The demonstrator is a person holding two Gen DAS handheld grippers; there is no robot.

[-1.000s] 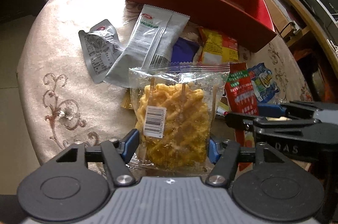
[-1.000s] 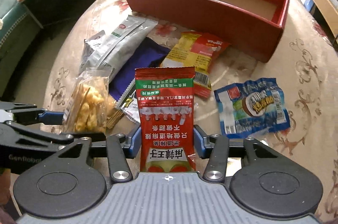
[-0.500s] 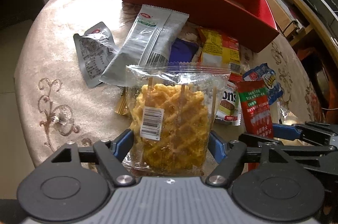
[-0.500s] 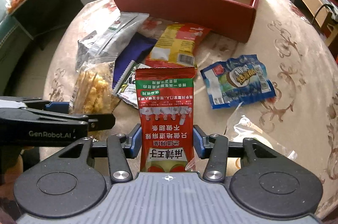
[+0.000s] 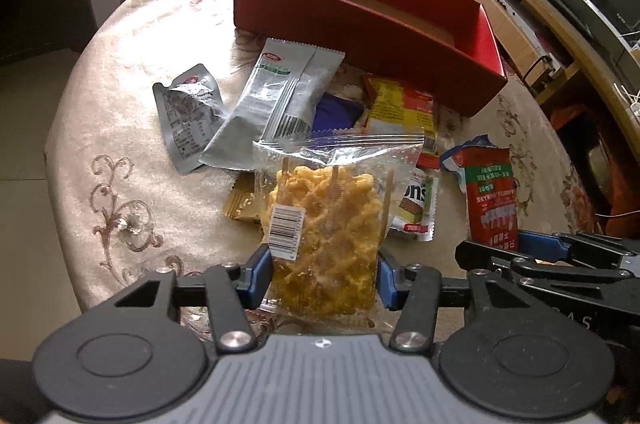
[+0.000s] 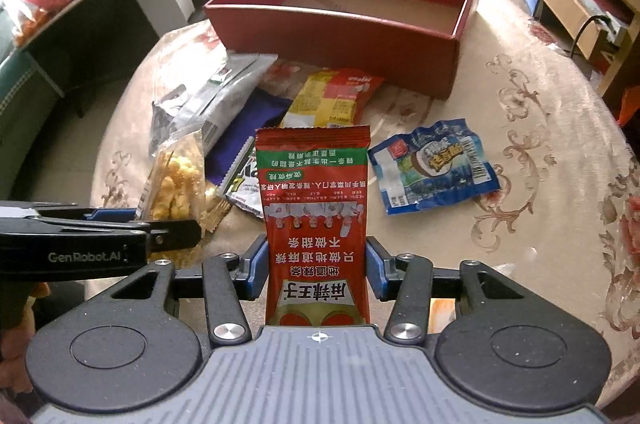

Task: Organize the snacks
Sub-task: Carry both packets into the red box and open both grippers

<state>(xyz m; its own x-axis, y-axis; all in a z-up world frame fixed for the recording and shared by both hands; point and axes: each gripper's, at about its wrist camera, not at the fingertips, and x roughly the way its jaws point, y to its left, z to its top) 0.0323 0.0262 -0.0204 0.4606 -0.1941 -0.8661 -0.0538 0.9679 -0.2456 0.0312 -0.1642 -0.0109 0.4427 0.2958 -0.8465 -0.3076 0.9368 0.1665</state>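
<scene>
Firstly, from the left wrist view, the left tongs (image 5: 323,274) are seen closing on a clear bag of yellow lattice crisps (image 5: 326,232), whose lower part is pressed between the blue pads (image 5: 253,274); the bag is held upright, its long axis running away from the camera toward the red box (image 5: 360,36) at the far side of the tabletop (image 5: 104,128). Only this view shows the barcode sticker on the bag and the full face of the silver packet (image 5: 280,96) and the crumpled grey pouch (image 5: 188,116) lying flat to the left. The right tongs (image 5: 532,252) are seen from the side at the right edge, with a red sachet (image 5: 490,196) gripped in them. From the right wrist view, the right tongs (image 6: 316,272) are seen clamped on that red sachet (image 6: 314,208), which stands upright with its long axis toward the red box (image 6: 340,36) and its print upside down. Only here are the bare brown floor of the box and the whole blue wrapper (image 6: 434,168) on the tabletop (image 6: 540,128) visible. The left tongs (image 6: 160,228) enter from the left, and the crisp bag (image 6: 176,180) is seen edge-on.
</scene>
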